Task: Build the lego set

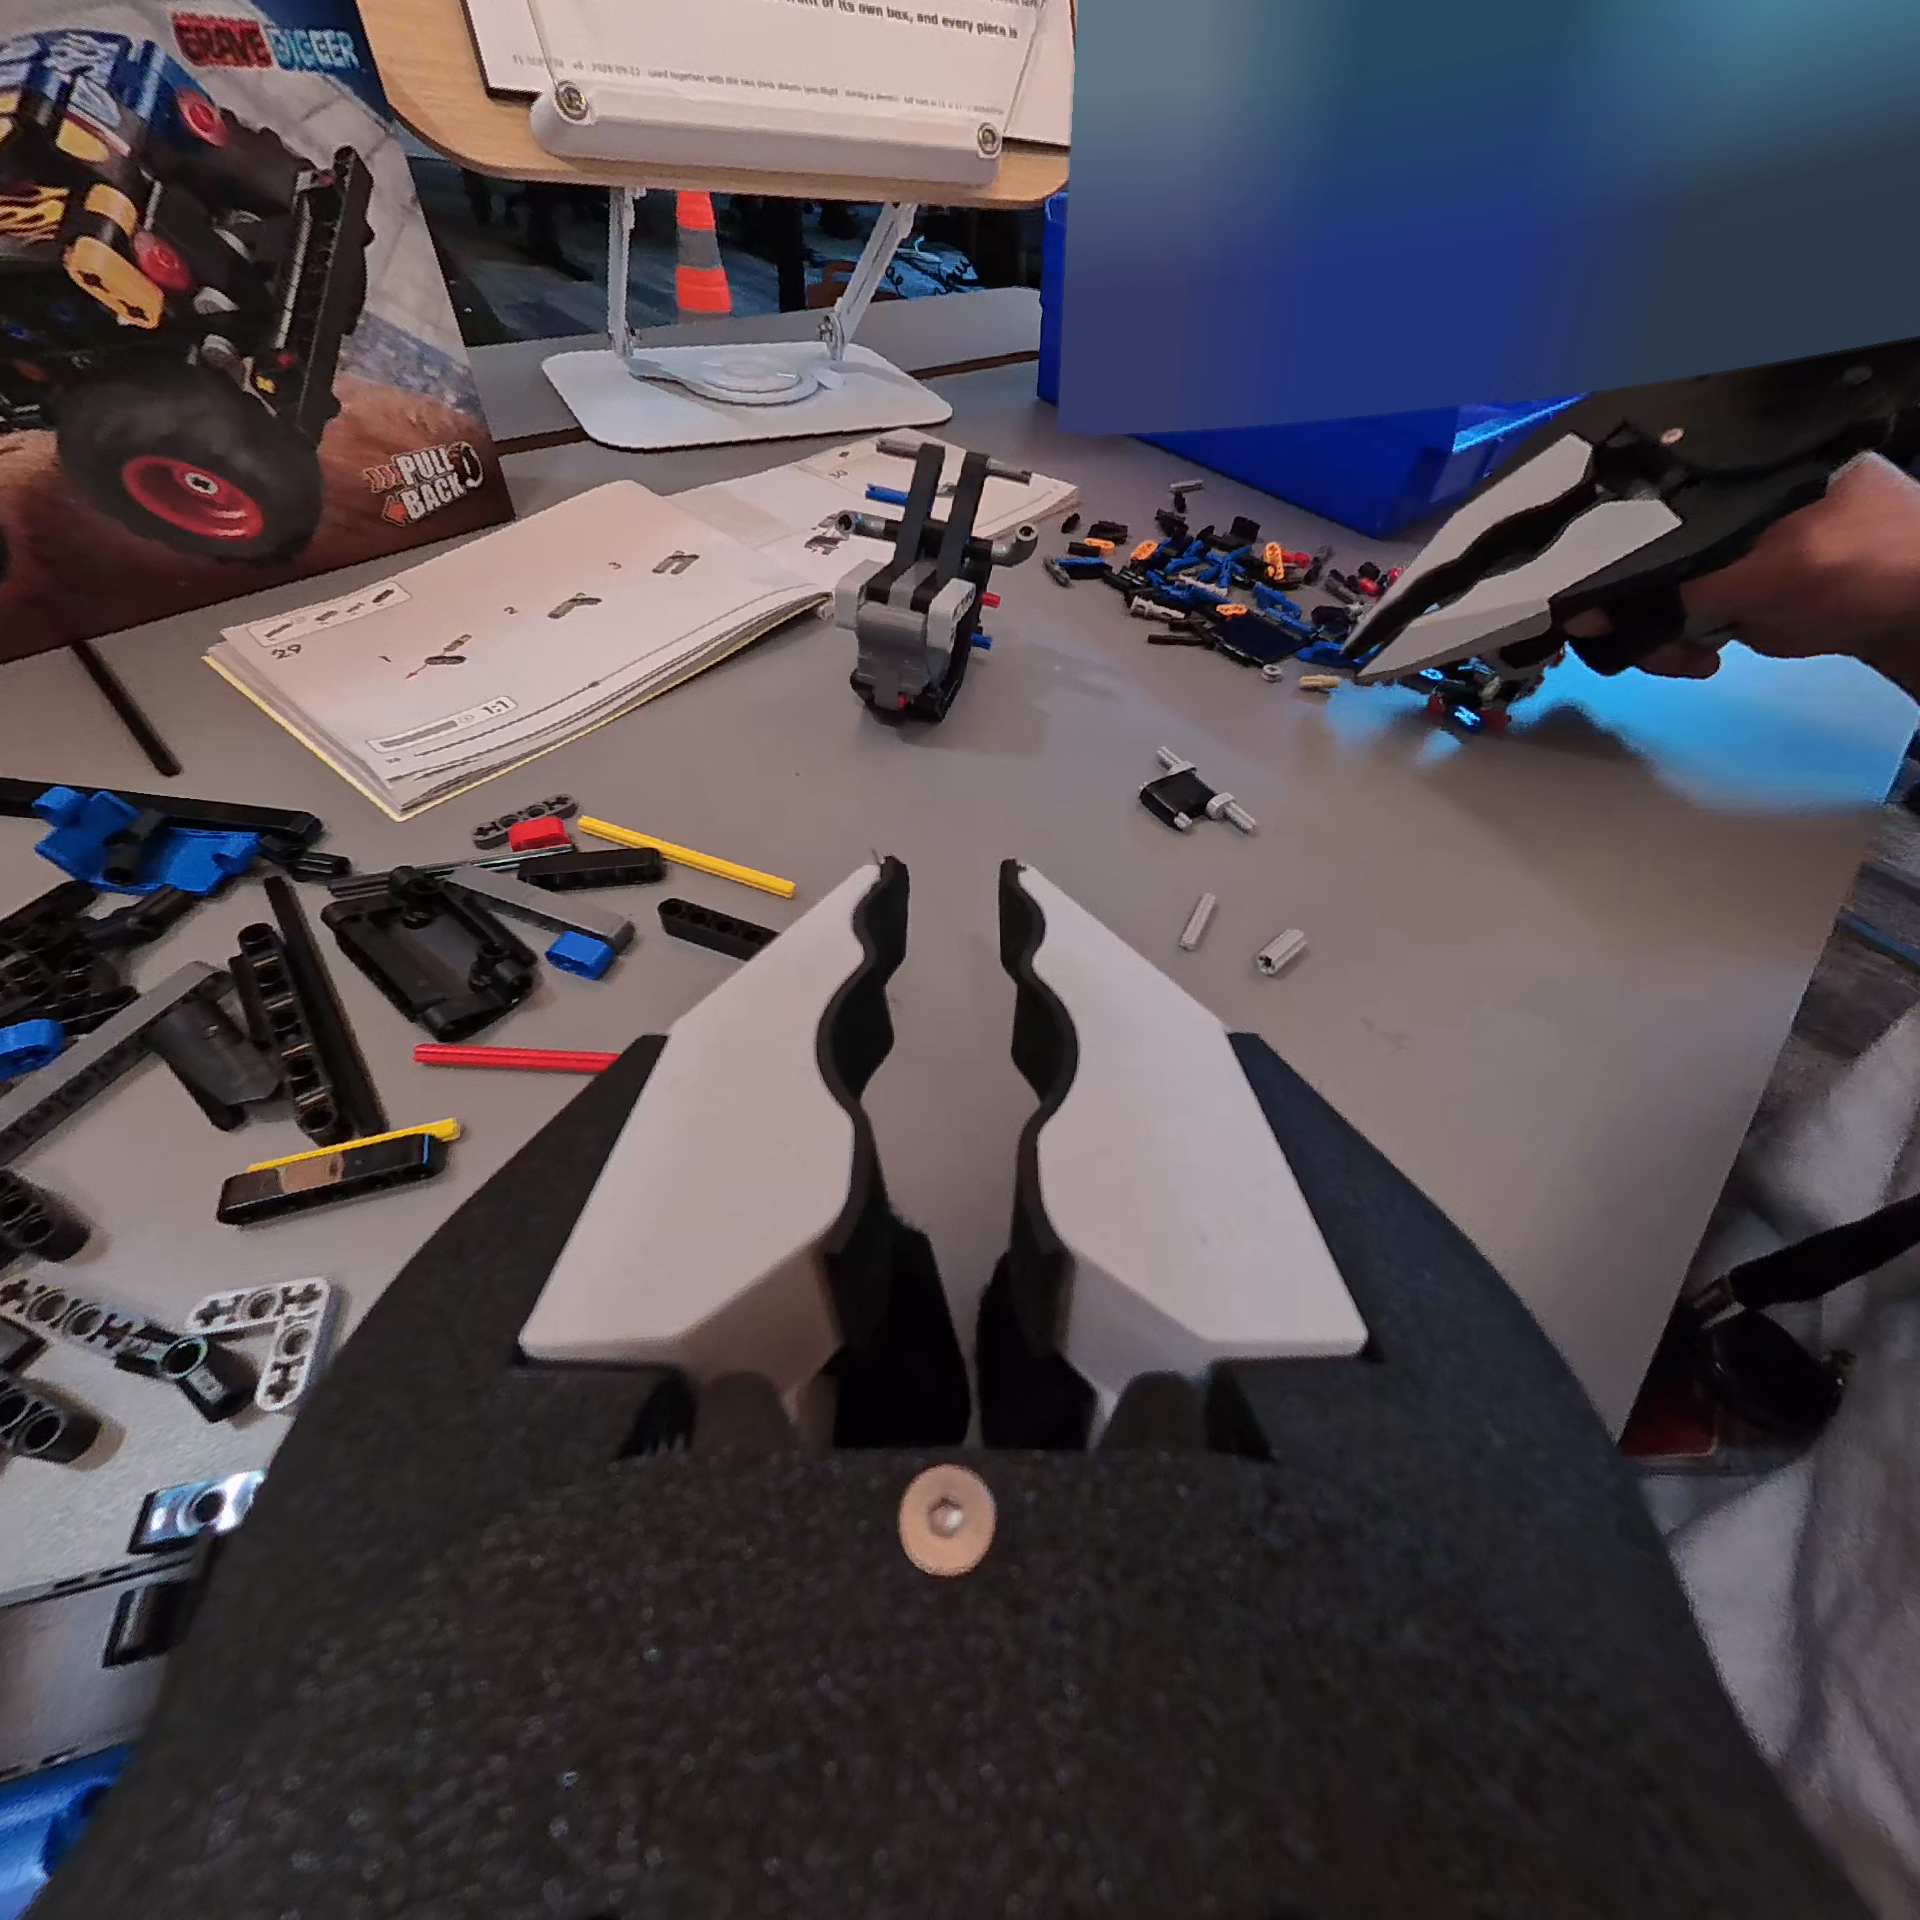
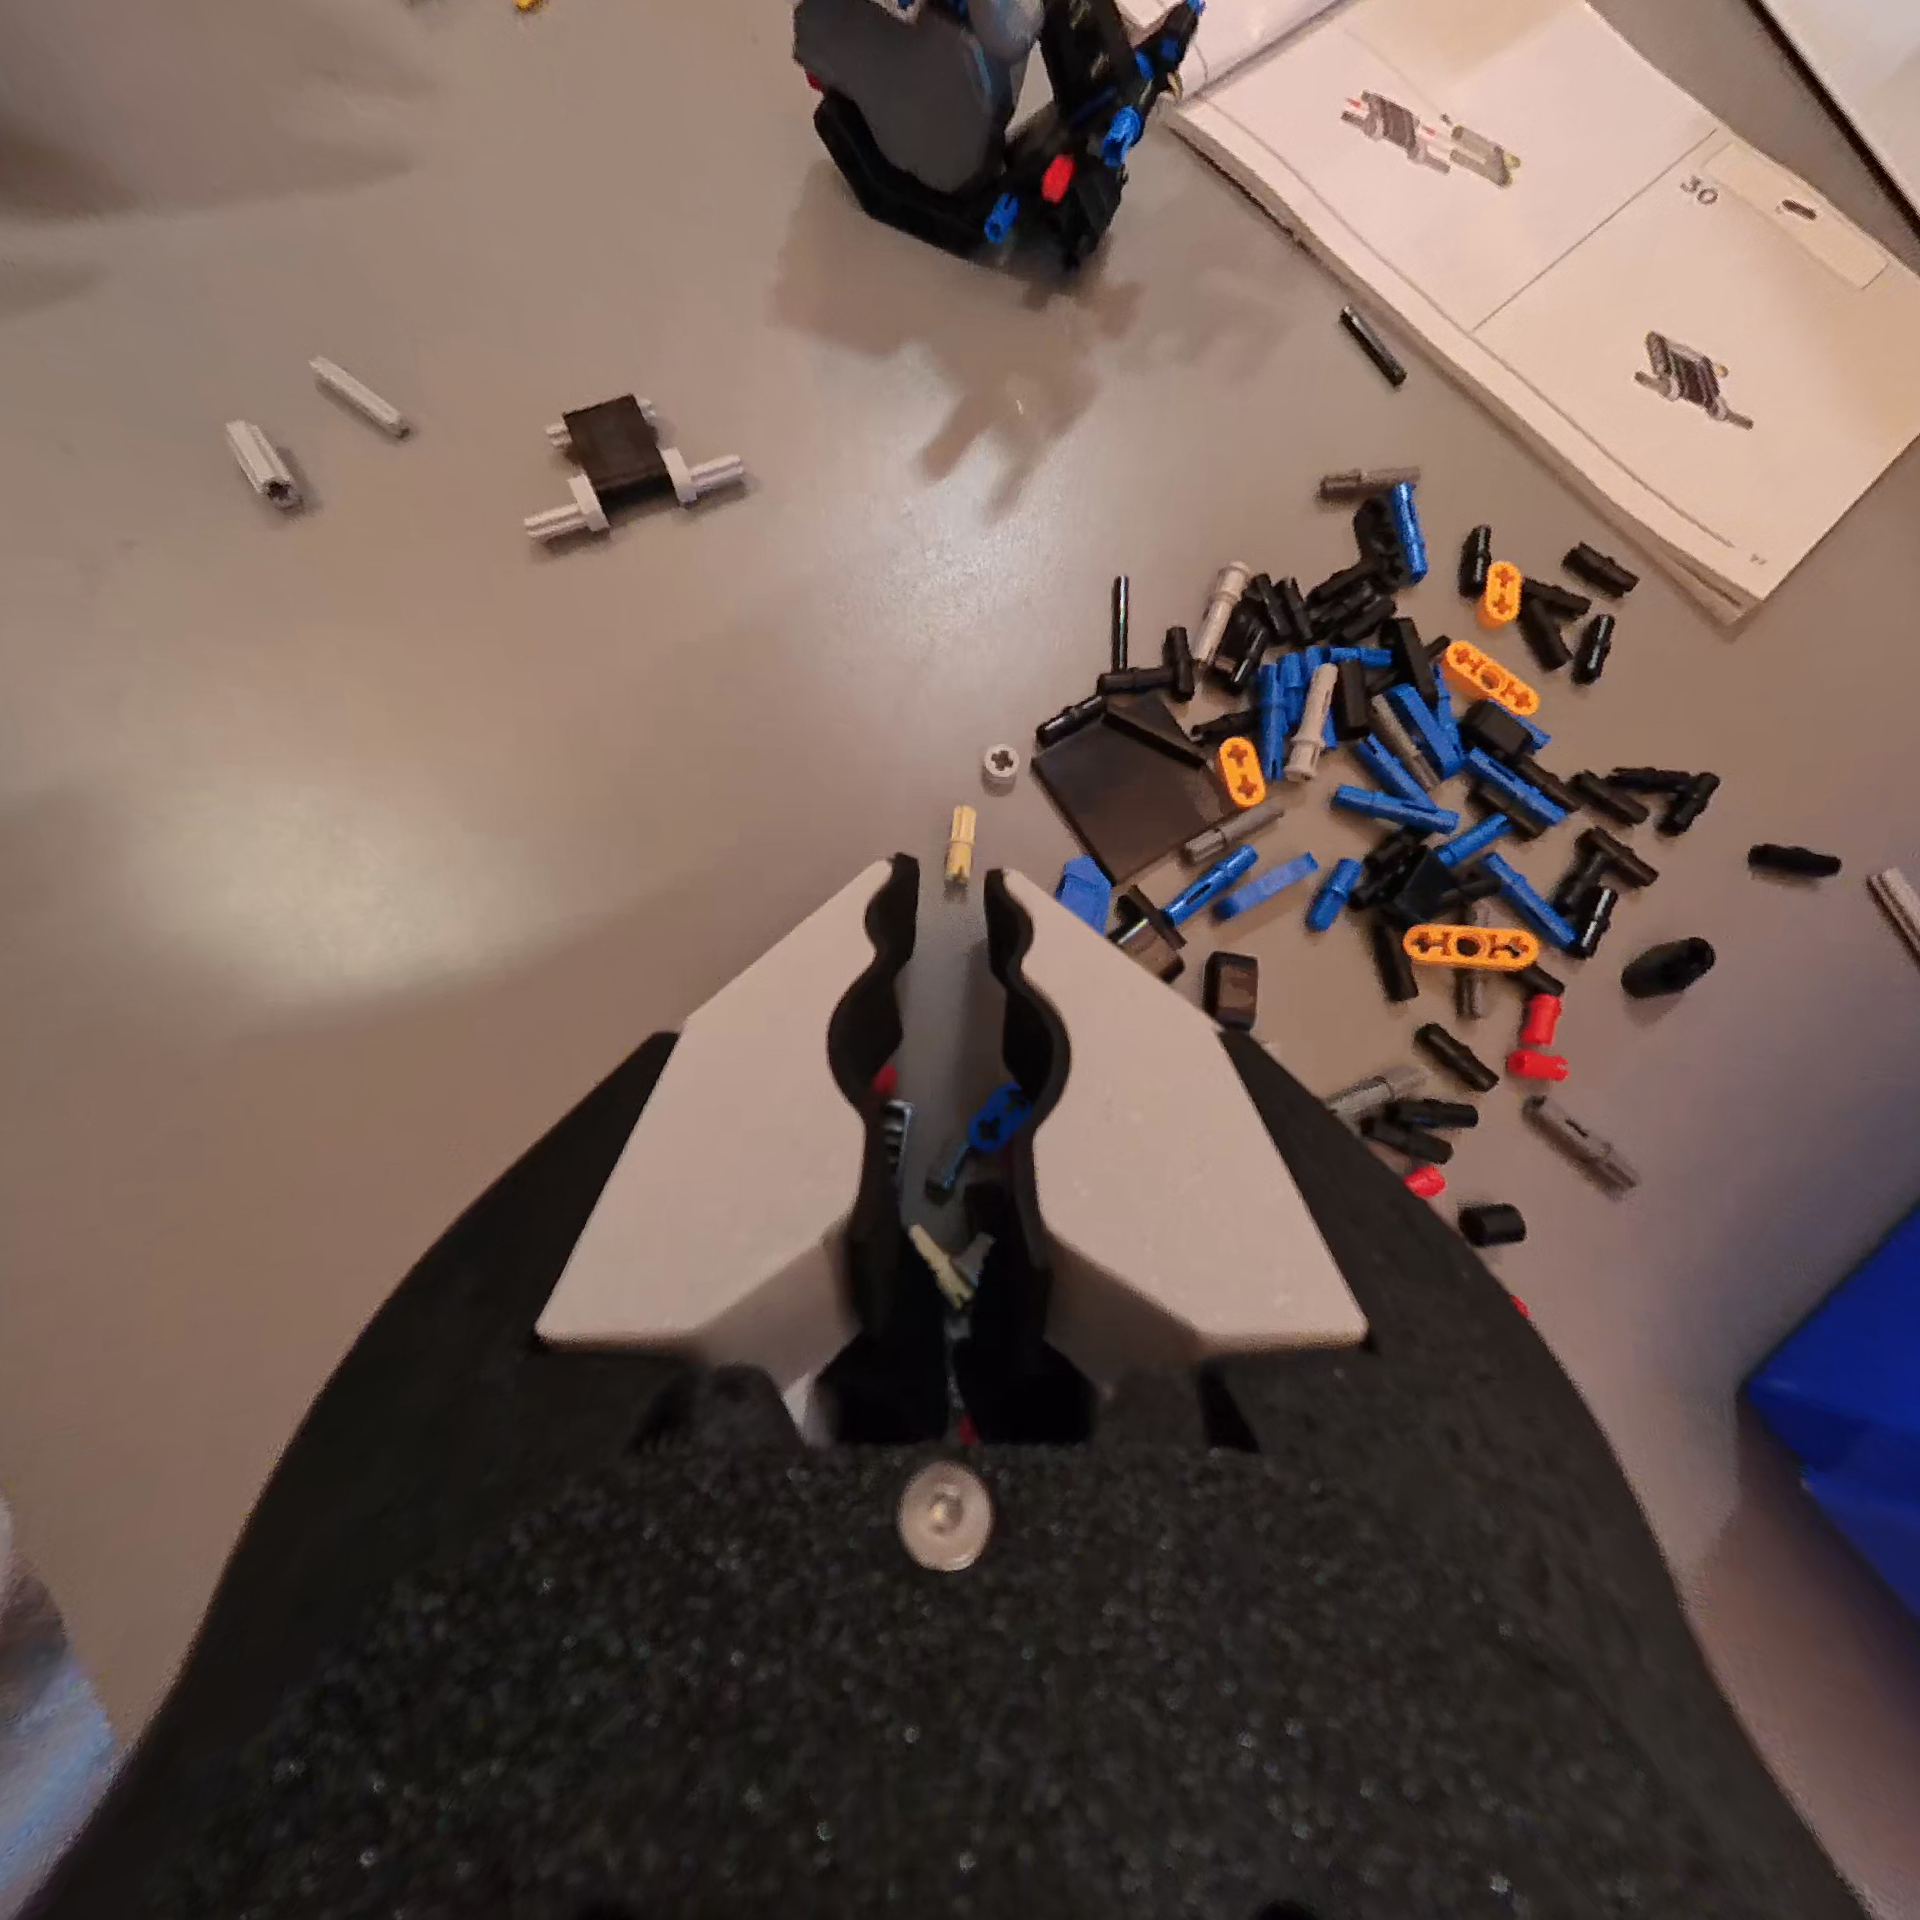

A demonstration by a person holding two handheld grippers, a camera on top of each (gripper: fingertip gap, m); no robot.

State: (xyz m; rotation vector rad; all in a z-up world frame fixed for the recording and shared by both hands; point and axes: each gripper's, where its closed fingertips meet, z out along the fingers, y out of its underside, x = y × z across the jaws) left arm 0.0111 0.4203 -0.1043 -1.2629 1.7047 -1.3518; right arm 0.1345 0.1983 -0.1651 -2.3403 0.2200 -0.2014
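Observation:
The partly built grey and black model (image 1: 914, 623) stands upright mid-table; it also shows in the right wrist view (image 2: 977, 125). My left gripper (image 1: 951, 868) is open and empty, above bare table. My right gripper (image 2: 951, 873) is narrowly open with its tips low at the left edge of the pile of small pins and connectors (image 2: 1403, 748); it holds nothing. A tan pin (image 2: 961, 844) lies just beyond its tips. Loose pieces lie on the table under its fingers. In the left wrist view the right gripper (image 1: 1361, 665) is at the right. A small black sub-assembly with grey axles (image 1: 1195, 795) lies between the grippers.
The open instruction booklet (image 1: 520, 634) lies behind the model. Large black, blue, yellow and red beams (image 1: 312, 987) are scattered at the left. Two grey connectors (image 1: 1280, 951) lie loose. The set's box (image 1: 208, 312), a white stand (image 1: 748, 384) and a blue bin (image 1: 1351, 468) are at the back. Spacing between my two grippers at the tips: around 25 centimetres.

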